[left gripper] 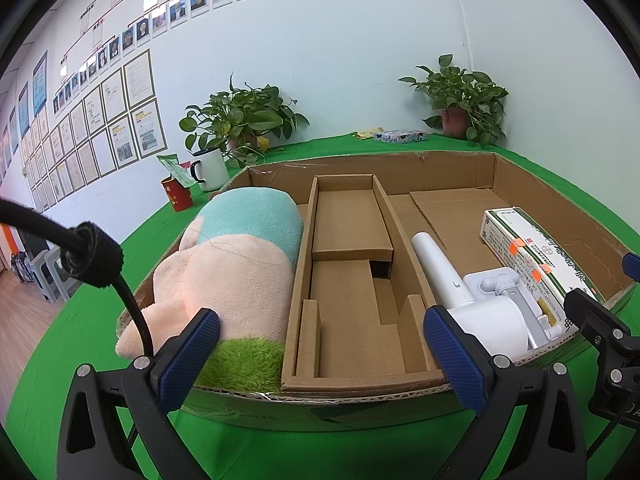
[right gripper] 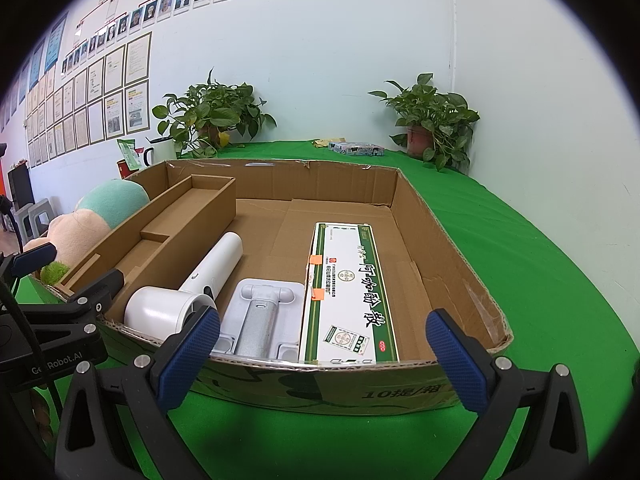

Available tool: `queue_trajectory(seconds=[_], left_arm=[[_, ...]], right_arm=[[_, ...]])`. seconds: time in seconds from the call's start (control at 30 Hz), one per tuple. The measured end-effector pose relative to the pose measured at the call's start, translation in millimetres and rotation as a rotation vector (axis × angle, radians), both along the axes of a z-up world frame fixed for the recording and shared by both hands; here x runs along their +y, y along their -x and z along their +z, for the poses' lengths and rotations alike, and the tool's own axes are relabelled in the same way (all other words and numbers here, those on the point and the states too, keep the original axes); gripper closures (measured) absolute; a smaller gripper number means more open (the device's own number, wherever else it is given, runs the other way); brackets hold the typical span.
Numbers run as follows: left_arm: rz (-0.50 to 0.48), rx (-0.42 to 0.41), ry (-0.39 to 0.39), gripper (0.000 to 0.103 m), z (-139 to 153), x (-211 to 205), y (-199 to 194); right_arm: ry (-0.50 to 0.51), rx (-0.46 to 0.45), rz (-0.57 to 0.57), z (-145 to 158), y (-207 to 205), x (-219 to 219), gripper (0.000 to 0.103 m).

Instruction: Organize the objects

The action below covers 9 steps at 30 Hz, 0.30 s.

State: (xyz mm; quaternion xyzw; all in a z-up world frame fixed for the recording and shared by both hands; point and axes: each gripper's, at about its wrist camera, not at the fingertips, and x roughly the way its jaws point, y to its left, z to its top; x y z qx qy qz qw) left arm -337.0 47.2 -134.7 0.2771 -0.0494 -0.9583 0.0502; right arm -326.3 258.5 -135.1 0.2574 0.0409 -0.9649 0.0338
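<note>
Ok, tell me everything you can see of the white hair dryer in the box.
The white hair dryer looks like smooth glossy plastic: a wide round barrel at the near end and a slimmer cylindrical handle angling away toward the back. It lies flat on the floor of the cardboard box, against the near wall, between the brown cardboard insert and a white-and-grey stand. Neither claw holds it.

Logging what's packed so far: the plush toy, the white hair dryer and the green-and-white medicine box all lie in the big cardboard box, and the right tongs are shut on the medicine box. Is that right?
Not quite. The right tongs are open and hold nothing, as the right wrist view shows. The rest stands: plush toy, white hair dryer and medicine box all lie in the cardboard box.
</note>
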Motion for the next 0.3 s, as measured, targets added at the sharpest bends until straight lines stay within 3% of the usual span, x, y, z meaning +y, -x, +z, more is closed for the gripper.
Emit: queue_trajectory(seconds=[0.3], left_arm=[[0.003, 0.001, 0.010, 0.000, -0.2, 0.6, 0.3]], right_arm=[[0.000, 0.000, 0.000, 0.1, 0.3, 0.1, 0.001]])
